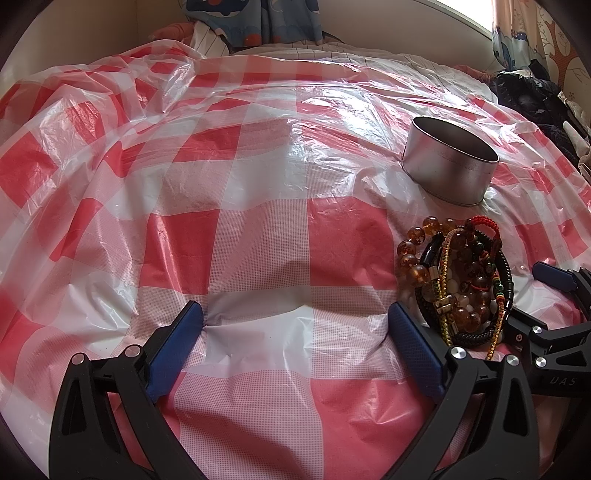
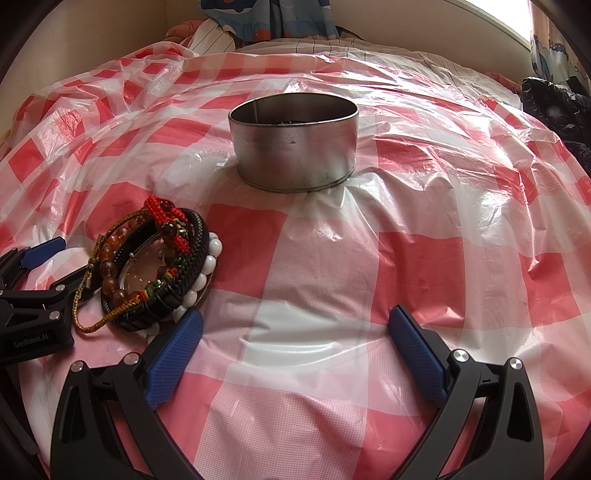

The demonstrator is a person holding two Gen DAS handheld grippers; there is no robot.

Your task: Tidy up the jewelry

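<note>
A pile of bracelets (image 1: 460,280) lies on a round metal lid on the red-and-white checked plastic sheet: amber beads, black braided bands, red and yellow cords, white beads. It also shows in the right wrist view (image 2: 155,266). A round open metal tin (image 1: 448,160) stands behind it, also seen in the right wrist view (image 2: 293,142). My left gripper (image 1: 297,341) is open and empty, its right finger just left of the pile. My right gripper (image 2: 295,339) is open and empty, its left finger touching the pile's near edge.
The checked sheet (image 2: 406,258) covers a soft, wrinkled bed. Dark clothing (image 1: 535,99) lies at the far right edge. Striped bedding and a patterned curtain (image 2: 266,18) are at the back by the wall.
</note>
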